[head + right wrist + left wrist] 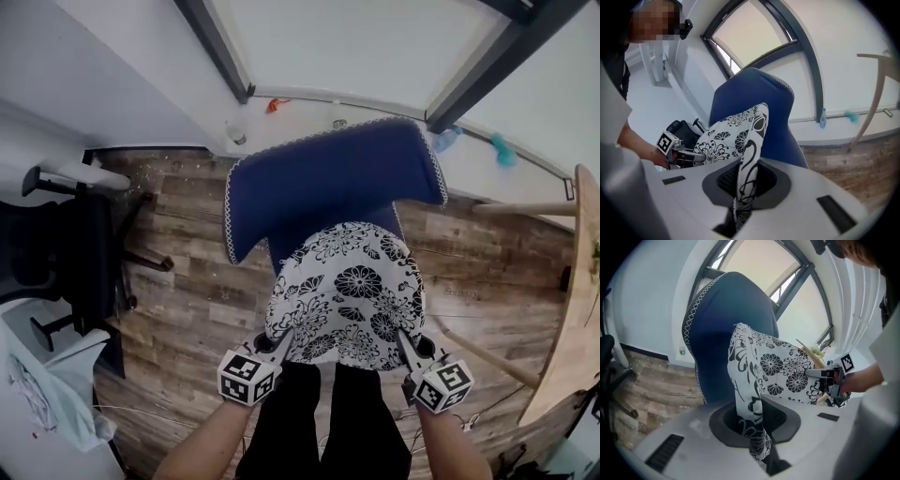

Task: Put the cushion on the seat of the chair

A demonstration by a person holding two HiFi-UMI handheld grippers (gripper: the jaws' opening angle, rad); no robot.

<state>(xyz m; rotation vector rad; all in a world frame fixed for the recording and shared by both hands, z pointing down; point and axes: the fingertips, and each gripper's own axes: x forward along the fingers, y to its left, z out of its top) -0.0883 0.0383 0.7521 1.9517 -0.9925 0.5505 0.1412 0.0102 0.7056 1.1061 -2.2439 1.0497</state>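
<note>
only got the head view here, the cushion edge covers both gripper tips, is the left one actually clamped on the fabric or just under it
Observer: Clamped. The left gripper view shows the left gripper shut on the cushion, with a fold of the floral fabric pinched between its jaws and hanging out below them.
Operator: and the right one
Observer: Same there. The right gripper view shows the right gripper shut on a narrow fold at the cushion's other corner. The fabric runs up out of the jaws in front of the blue chair back.
</note>
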